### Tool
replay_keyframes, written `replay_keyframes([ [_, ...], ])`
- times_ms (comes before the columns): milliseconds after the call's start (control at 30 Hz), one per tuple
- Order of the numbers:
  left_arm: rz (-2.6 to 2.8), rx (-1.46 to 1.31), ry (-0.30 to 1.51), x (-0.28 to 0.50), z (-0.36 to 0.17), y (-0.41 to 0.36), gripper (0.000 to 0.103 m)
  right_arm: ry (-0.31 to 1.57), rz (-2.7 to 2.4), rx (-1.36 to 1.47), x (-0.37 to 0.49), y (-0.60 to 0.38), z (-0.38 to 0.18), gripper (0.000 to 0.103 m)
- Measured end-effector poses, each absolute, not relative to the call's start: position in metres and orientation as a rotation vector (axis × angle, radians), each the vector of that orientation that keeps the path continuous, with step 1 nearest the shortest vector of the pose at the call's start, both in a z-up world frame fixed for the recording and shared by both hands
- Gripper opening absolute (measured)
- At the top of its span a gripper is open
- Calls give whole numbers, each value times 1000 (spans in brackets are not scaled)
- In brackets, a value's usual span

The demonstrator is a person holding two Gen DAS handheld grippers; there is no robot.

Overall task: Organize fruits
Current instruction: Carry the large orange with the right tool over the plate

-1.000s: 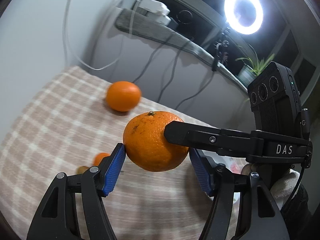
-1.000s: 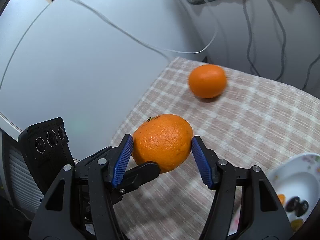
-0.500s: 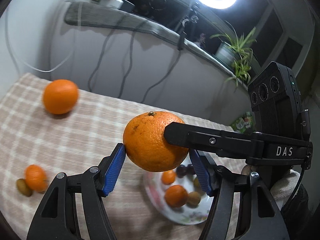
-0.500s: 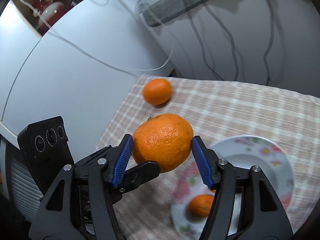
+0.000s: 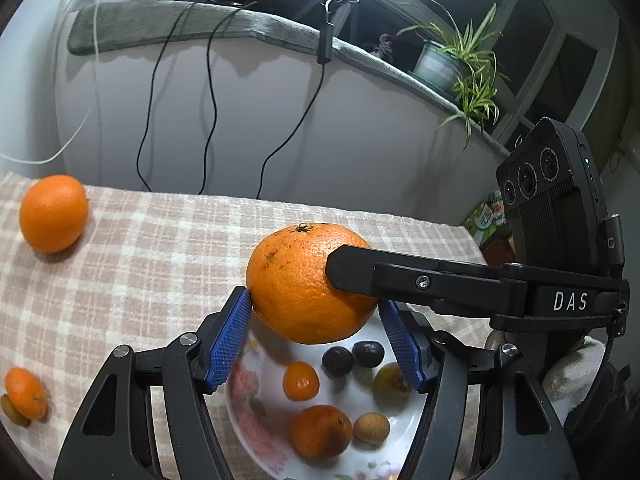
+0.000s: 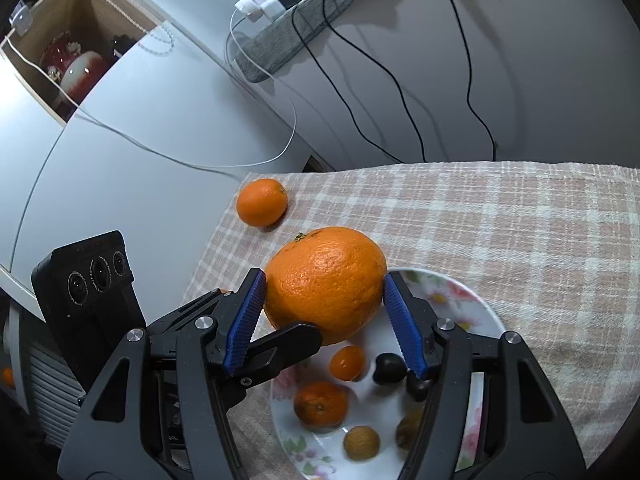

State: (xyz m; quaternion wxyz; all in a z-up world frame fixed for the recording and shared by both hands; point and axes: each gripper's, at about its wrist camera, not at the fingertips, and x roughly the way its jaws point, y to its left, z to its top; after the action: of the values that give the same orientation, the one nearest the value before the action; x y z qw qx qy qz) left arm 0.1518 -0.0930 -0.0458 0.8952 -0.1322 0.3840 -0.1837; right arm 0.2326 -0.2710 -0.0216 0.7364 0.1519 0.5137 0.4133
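Both grippers hold one large orange (image 5: 308,280) from crossing sides, above a white flowered plate (image 5: 248,404). My left gripper (image 5: 314,336) is shut on it; the right gripper's finger crosses its right side. In the right wrist view my right gripper (image 6: 324,320) is shut on the same orange (image 6: 326,280) over the plate (image 6: 468,308). The plate holds small oranges, dark plums and brown fruits. Another orange (image 5: 54,212) lies on the checked cloth at the far left; it also shows in the right wrist view (image 6: 262,202).
A small orange (image 5: 26,392) with a brown fruit (image 5: 12,412) beside it lies at the cloth's left edge. The table ends at a white wall with hanging cables (image 5: 208,92). A potted plant (image 5: 456,64) stands on the ledge.
Both grippers carried the large orange rightward, from over bare cloth to above the plate. The grip on the orange has not changed.
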Motion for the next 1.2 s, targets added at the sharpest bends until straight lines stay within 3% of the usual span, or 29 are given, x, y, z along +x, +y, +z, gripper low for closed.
replay_keyframes([
  [700,-351,-38,745,158,-50,-127,66,1070,931,328,241,-289,-35,64],
  [1200,-375,9,810,145,-59,-124,67,1105,923,239,229,-284,-37,63],
])
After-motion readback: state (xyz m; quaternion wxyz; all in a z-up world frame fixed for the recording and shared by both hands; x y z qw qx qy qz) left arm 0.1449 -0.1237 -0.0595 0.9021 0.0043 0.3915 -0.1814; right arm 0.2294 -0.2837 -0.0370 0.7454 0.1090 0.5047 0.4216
